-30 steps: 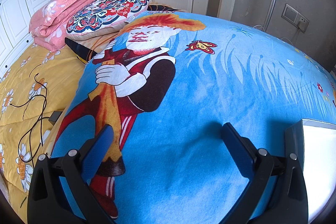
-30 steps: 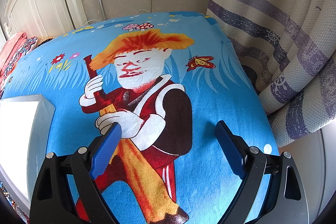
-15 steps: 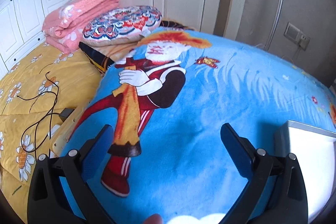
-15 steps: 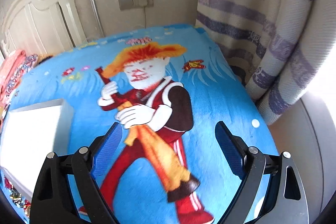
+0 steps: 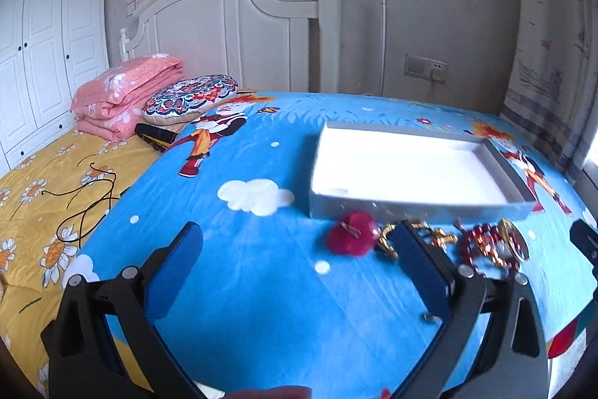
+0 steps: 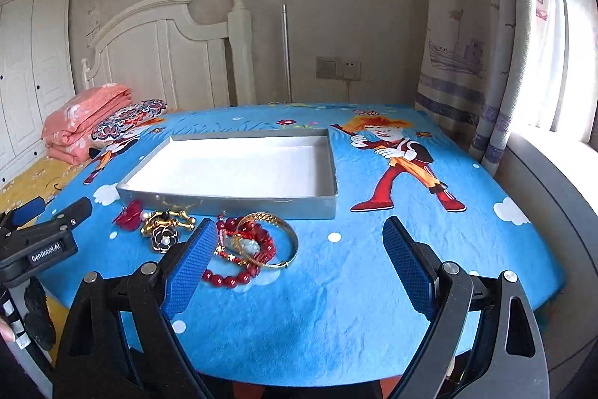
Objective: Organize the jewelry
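A shallow grey box [image 6: 228, 200] with a white inside lies on the blue cartoon blanket; it also shows in the left wrist view [image 5: 411, 206]. In front of it lie a red flower piece [image 6: 129, 214] [image 5: 351, 236], a gold and black flower brooch [image 6: 164, 230], a red bead bracelet [image 6: 239, 257] [image 5: 486, 245] and a gold bangle [image 6: 284, 242]. My left gripper [image 5: 299, 264] is open and empty, left of the jewelry. My right gripper [image 6: 299, 257] is open and empty, its left finger [image 6: 190, 264] beside the beads.
A folded pink quilt [image 5: 123, 96] and a patterned pillow [image 5: 190, 98] lie at the back left by the white headboard [image 5: 239, 36]. A yellow flowered cover with black cords [image 5: 86, 208] lies left. A curtain [image 6: 486, 43] hangs right. The blanket's front edge [image 6: 336, 376] is near.
Both grippers have pulled back and up from the blanket. The whole box and the jewelry in front of it have come into view. Both grippers stay open.
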